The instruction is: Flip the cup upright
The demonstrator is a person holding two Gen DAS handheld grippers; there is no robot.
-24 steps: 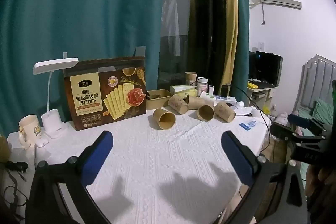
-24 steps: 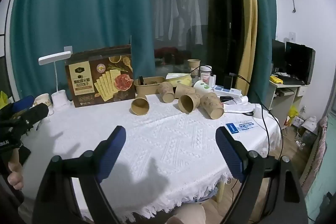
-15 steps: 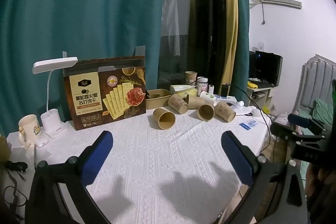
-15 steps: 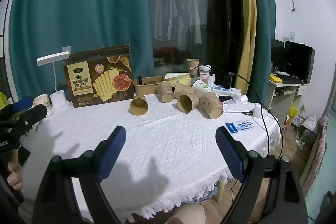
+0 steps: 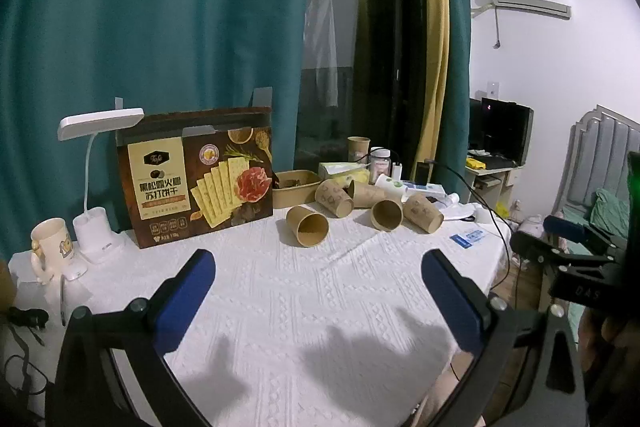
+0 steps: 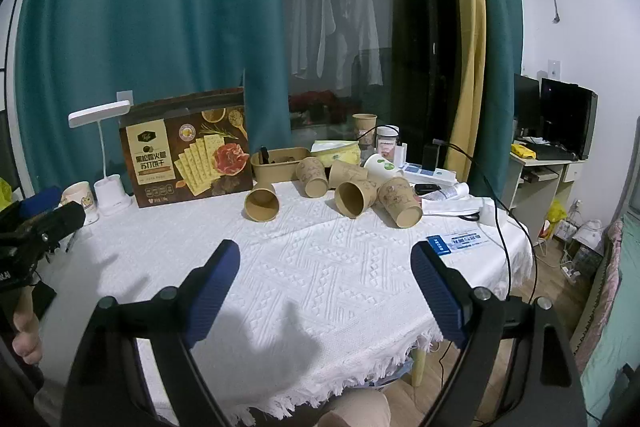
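Observation:
Several brown paper cups lie on their sides at the far end of the white-clothed table. The nearest cup has its mouth turned toward me. Others lie behind and to its right: one with printed drawings, an open-mouthed one, and the rightmost one. My left gripper is open, well short of the cups, with nothing between its blue pads. My right gripper is also open and empty, over the near part of the cloth.
A cracker box stands at the back left beside a white desk lamp and a mug. A brown paper bowl, a white cup, a jar, a power strip and a cable crowd the back right. A blue card lies by the right edge.

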